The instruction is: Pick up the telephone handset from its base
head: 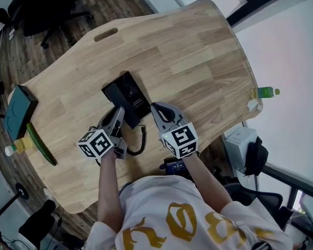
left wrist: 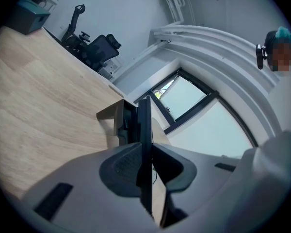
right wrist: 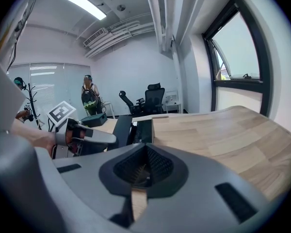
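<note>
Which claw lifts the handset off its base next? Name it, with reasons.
Left. The left claw has the handset between its pads, which press it from both sides. The right claw is shut and empty, beside the base.

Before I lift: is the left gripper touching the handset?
Touching. The left gripper view shows the left gripper's pads pressed on both sides of the black handset.

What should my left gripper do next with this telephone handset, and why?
Probably lift the left gripper gently straight up. Its jaws appear to press on both sides of the handset, which lies on the base; the coiled cord lies slack, and the right gripper, shut and empty, sits beside the base.
</note>
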Tool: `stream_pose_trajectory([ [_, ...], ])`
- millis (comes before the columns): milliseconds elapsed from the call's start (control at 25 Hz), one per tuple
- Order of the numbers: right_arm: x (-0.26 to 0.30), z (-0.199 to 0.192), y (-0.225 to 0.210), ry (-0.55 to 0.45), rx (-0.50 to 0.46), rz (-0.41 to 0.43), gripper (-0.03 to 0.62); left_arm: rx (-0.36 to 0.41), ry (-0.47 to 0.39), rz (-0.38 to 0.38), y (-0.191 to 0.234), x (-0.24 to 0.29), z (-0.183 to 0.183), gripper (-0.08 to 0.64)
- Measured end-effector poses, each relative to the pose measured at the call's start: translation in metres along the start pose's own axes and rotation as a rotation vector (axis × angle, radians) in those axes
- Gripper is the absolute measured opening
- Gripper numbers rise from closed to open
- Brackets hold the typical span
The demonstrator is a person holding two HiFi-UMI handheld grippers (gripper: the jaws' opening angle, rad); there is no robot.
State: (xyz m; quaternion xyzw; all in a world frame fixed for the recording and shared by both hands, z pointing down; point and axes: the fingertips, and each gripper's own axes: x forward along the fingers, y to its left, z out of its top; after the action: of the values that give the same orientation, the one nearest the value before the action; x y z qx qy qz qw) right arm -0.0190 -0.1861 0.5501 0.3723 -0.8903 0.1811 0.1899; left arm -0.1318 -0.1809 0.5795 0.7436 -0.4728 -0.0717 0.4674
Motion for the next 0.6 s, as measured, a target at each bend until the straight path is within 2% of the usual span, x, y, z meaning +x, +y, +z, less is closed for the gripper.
stream_pose_trajectory([
  [200, -0.006, 0.004, 0.001, -0.012, -0.003, -0.002, 0.005, -0.042, -0.032, -0.028, -0.004, -0.004, 0.004, 0.072],
  [600, -0.024, 0.015, 0.001, -0.049, -0.017, -0.027, 0.005, -0.025, -0.046, -0.087, -0.028, -0.013, 0.007, 0.072],
])
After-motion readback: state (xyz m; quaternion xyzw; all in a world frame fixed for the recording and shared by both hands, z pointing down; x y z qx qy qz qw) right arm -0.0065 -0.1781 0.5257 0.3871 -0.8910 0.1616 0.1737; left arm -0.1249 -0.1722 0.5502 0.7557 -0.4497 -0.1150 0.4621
